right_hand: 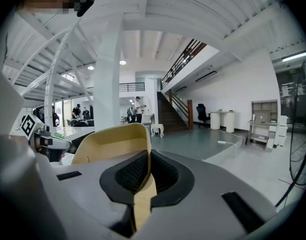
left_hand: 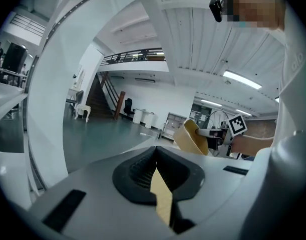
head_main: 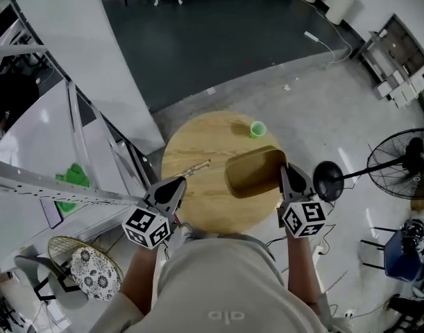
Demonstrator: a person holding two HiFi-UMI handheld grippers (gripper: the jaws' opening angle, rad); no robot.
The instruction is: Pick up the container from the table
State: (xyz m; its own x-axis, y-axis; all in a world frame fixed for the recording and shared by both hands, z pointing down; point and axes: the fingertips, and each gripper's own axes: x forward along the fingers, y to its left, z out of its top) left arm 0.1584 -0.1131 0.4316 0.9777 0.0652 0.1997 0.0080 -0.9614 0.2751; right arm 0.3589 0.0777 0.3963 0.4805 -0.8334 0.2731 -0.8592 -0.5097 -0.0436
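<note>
So the container (head_main: 253,173) is basically off the desk (head_main: 212,134) already, as far as I can judge. It's a tan, tray-like thing sitting over the 3 o'clock edge of the round wooden top, and the right claw (head_main: 286,173) is clenched on its near wall. The right gripper view shows that thin wall pinched flat between the two black pads, with the rest of the container sticking out ahead of them. Grabbing the rim like that makes sense for a shallow, open thing, since there's no handle and the body's too wide to wrap around. The catch is that all the weight hangs off one edge. From the left gripper view it's tipped with its open side turned toward the left claw, so I'd guess it could sag or swing if the pinch loosens. Seems to be nothing inside it, so the tilt probably doesn't matter. The left claw (head_main: 180,181) is at about 8 o'clock on the desk edge, pads pressed together at the tips, and it isn't touching the container at all. There's a tan sliver showing lower down between its pads, but I can't tell if that's the desk below or something else. A thin wooden stick (head_main: 196,166) lies at 9 o'clock just past it, and a small green cup (head_main: 257,129) sits at around 1 o'clock, clear of the container.
</note>
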